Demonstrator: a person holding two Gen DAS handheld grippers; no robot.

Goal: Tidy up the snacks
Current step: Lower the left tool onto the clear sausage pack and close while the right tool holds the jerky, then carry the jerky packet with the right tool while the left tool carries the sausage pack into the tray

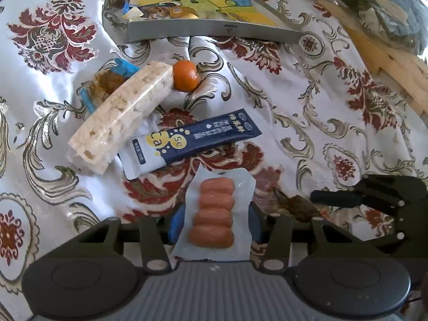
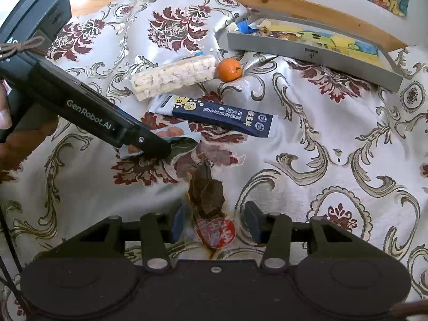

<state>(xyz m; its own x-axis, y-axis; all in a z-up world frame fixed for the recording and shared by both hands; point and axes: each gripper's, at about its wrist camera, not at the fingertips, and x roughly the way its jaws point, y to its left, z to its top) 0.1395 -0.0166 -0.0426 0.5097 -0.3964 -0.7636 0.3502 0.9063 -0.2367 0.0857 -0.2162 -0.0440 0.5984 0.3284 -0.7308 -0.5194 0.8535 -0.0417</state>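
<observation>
A flowered cloth (image 1: 307,123) covers the desk. On it lie a puffed rice bar (image 1: 120,117), a small orange (image 1: 185,75) just beside it, and a dark blue packet (image 1: 190,141). A grey tray (image 1: 214,30) with some snacks in it sits at the far side. The left tool (image 1: 214,224) is closed on a clear pack of little sausages (image 1: 214,219). The right tool (image 2: 214,220) is partly open around a brown snack pack (image 2: 207,198), with its blue pads (image 2: 251,220) near the pack; whether they touch it is hard to see.
</observation>
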